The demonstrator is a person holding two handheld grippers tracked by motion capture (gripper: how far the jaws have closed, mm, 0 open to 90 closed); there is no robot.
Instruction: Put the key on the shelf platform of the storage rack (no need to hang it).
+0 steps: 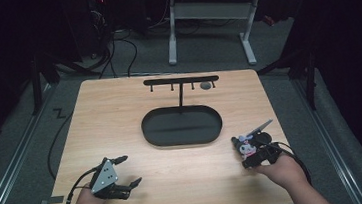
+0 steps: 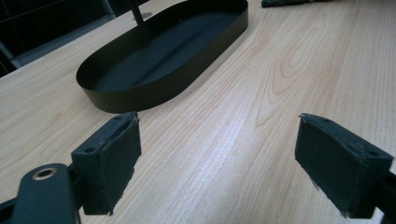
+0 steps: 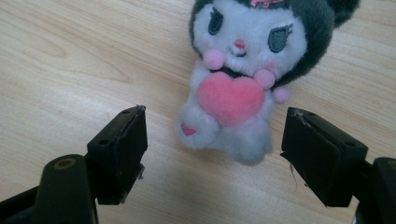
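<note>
Two grippers: both spread wide, gripping nothing
Left gripper [image 2: 217, 163]: over bare table [image 2: 280, 70], near black oval tray [image 2: 140, 95]
Right gripper [image 3: 215, 149]: straddling plush toy [image 3: 238, 79]

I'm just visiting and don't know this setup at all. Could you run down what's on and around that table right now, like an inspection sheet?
Surface: light wooden table, bare wood between items.
Job's things: black oval tray with a hook stand rising from it; plush toy holding a pink heart, lying on the wood.
Clutter: nothing seen.
Grippers: left tool open over bare wood; right tool open, jaws either side of the plush, not touching.
Cables: one trails from each tool; more on the floor.
Surroundings: grey floor, white desk legs, dark room.
</note>
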